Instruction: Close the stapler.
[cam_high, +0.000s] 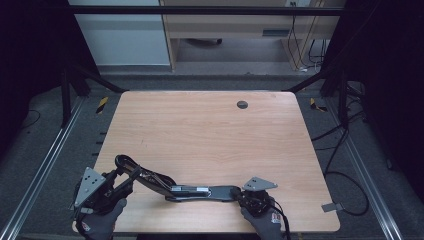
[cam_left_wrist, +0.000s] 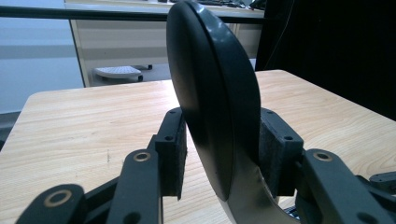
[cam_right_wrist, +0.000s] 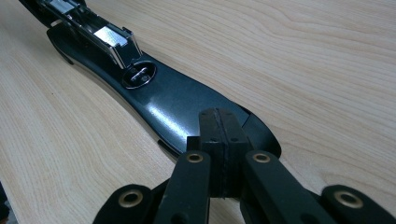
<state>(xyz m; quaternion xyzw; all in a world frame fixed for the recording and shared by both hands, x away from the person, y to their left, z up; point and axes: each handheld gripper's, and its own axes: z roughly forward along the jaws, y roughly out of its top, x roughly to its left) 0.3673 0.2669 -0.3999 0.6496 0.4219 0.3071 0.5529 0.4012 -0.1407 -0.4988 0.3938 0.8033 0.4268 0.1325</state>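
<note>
Fingers of our left gripper (cam_left_wrist: 219, 154) clamp the stapler (cam_high: 200, 191) handle, lifting it open. Our right gripper (cam_right_wrist: 218, 140), pads closed together, pins the base flat.

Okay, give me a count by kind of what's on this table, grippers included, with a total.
Stapler, black, swung open flat: 1
Hand-held grippers: 2, the left gripper clamped on the raised arm, the right gripper with jaws shut, pressing on the base's end
Dark round grommet in the table: 1
Total: 4
</note>
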